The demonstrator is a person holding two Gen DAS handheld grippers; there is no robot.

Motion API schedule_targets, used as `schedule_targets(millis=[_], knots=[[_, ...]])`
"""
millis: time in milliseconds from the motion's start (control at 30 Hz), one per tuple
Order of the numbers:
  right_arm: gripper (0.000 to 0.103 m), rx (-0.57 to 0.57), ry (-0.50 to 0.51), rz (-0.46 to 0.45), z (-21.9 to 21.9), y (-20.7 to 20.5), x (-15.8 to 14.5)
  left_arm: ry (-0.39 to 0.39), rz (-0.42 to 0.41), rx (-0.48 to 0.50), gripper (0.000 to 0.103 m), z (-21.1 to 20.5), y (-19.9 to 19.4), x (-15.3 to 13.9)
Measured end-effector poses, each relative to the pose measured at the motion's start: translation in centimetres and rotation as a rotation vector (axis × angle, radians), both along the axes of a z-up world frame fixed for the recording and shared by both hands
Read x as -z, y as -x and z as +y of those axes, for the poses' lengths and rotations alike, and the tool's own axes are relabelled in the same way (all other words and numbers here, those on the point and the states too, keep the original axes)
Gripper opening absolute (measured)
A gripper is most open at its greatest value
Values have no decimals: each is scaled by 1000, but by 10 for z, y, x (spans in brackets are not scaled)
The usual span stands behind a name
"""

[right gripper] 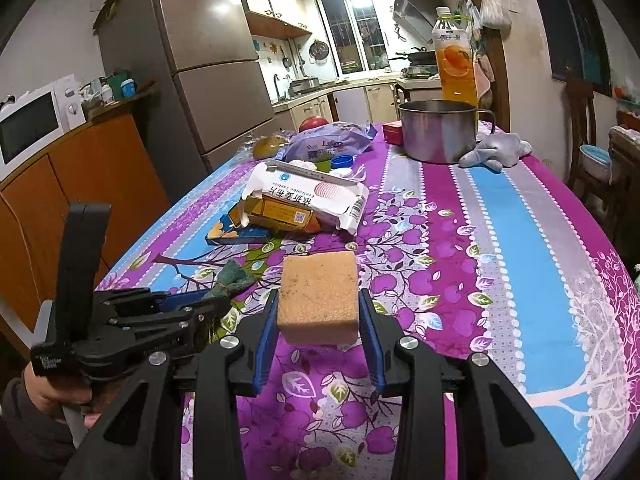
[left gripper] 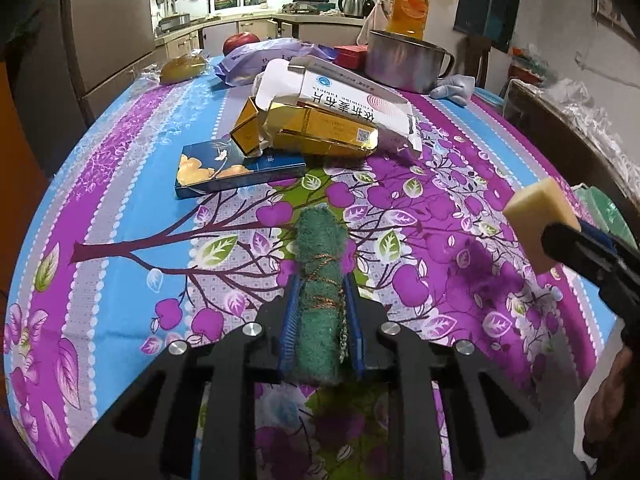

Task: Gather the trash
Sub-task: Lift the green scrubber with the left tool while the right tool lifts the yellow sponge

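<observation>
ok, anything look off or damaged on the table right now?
Yes. The gold box mid-table is crushed and torn open, wedged under a white medicine box with its flap hanging open, both lying askew over a blue box. Nothing looks spilled.

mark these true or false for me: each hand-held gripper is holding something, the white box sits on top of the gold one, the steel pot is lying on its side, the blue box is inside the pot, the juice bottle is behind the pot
1. Each hand-held gripper holds something. True: the left hand-held gripper is shut on a green scouring pad, the right hand-held gripper on a yellow sponge block.
2. The white box rests on the gold box. True.
3. The steel pot lies on its side. False: it stands upright, open end up.
4. The blue box is inside the pot. False: it lies flat on the tablecloth, beside the gold box.
5. The juice bottle stands behind the pot. True.
</observation>
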State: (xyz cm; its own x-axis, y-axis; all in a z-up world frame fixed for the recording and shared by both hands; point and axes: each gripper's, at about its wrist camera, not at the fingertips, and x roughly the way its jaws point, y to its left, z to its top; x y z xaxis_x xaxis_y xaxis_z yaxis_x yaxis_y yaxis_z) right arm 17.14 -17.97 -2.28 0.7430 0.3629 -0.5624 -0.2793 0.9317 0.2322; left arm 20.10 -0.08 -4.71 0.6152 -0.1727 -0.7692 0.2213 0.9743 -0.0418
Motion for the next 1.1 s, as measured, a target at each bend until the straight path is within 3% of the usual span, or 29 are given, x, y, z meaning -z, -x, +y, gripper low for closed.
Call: schedule_targets(millis=[300, 567, 1100], knots=[[39, 3, 22, -56, 2, 4, -13, 14, -144, -29, 18, -11, 24, -32], [39, 41, 62, -147, 2, 7, -41, -12, -290, -132, 18, -22, 36, -67], [39, 88, 108, -198, -3, 16, -59, 1, -318, -128, 18, -28, 44, -81]])
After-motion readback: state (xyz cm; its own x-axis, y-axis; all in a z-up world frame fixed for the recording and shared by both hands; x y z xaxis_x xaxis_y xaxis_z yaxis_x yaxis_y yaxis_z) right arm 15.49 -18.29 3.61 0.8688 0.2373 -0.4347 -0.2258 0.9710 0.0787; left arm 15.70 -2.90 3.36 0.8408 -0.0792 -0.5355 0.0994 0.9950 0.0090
